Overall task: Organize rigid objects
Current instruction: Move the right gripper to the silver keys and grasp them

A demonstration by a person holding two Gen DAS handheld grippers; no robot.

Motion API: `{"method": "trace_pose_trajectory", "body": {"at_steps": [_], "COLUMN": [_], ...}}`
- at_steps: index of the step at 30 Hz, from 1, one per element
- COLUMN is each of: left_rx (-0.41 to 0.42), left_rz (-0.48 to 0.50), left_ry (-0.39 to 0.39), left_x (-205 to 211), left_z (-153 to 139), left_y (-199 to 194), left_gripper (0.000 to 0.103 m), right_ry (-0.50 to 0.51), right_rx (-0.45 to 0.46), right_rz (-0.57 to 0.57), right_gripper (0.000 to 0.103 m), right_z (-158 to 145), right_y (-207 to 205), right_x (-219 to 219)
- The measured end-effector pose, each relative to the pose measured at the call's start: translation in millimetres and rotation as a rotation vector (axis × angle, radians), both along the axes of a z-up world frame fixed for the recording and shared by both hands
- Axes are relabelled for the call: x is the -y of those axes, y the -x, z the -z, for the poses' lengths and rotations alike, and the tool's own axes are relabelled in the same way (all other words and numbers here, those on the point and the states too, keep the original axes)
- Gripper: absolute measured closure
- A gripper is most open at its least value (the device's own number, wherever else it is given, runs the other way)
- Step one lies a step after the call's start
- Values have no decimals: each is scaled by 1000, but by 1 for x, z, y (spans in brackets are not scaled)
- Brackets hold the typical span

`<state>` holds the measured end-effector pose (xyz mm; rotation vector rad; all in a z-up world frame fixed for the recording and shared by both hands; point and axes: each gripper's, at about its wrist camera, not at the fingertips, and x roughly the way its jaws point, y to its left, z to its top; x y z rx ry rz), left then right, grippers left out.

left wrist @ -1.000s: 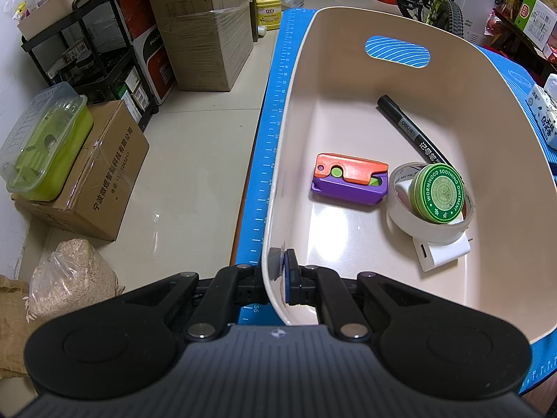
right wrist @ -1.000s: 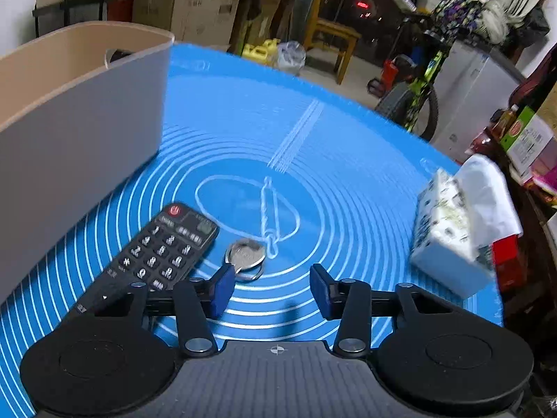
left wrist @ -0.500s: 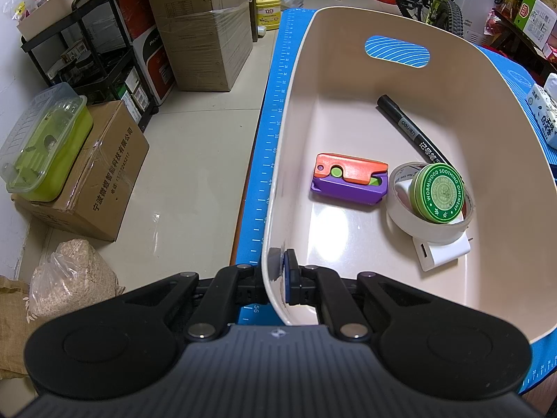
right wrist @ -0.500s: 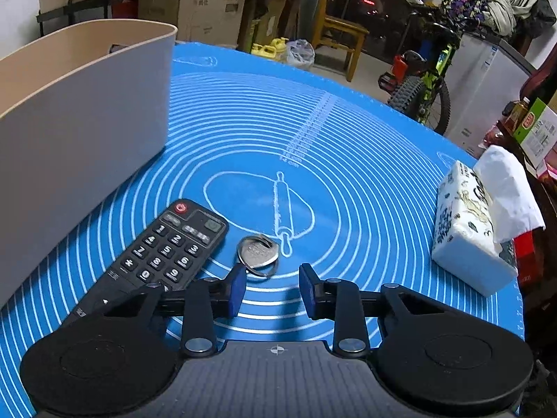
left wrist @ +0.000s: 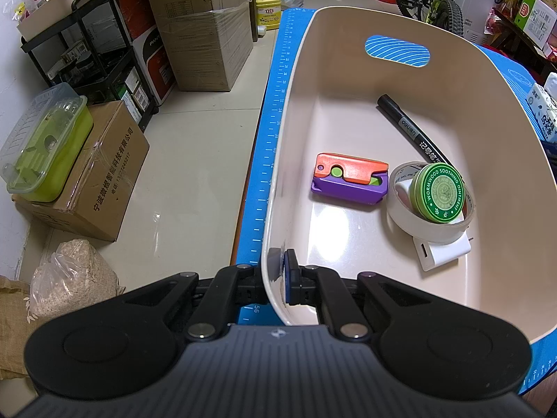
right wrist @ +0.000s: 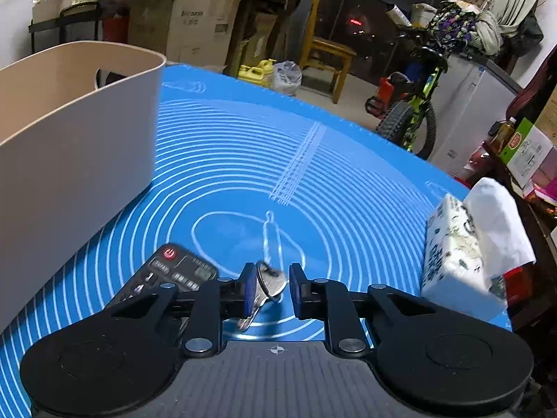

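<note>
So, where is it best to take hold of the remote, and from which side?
Probably across the two long edges of the remote, from above: it lies flat on the blue mat, long and narrow. The keys lie close on its right.

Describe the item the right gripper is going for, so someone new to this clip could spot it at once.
On the blue baking mat, right of the beige bin, the right gripper is closing around a silver key on a ring. It lies just right of the black remote: small, shiny metal, unlike the flat dark remote and the white tissue pack.
</note>
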<state>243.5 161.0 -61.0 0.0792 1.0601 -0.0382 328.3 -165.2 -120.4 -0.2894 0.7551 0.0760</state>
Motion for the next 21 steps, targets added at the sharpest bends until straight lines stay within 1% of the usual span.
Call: {"method": "trace_pose_trajectory", "body": {"at_steps": [4, 7, 8, 9, 10, 13, 16, 19, 21], "left_rx": [0, 0, 0, 0, -1, -2, -3, -3, -3], "left_rz": [0, 0, 0, 1, 1, 3, 3, 3, 3], "left_ry": [0, 0, 0, 0, -1, -2, -3, -3, -3], "left_x": [0, 0, -1, 0, 1, 0, 3, 3, 3], "left_z": [0, 0, 0, 0, 0, 1, 0, 0, 0], "left_y": [0, 0, 0, 0, 0, -1, 0, -1, -1], "left_gripper": [94, 94, 94, 94, 94, 94, 94, 94, 94], "right_ry": [13, 2, 3, 0, -13, -30, -55, -52, -74], "right_rx": [4, -21, -28, -40, -57, -60, -77, -63, -52], "right_rz": [21, 34, 37, 39, 37, 44, 25, 30, 44], "right_gripper": [65, 70, 74, 83, 85, 86, 90, 90, 90], "right_z": [-2, 2, 4, 6, 7, 10, 9, 3, -3], "right_y": [-6, -14, -15, -18, -21, -20, -18, -12, -9], "right_x": [6, 10, 10, 10, 11, 10, 10, 8, 8]}}
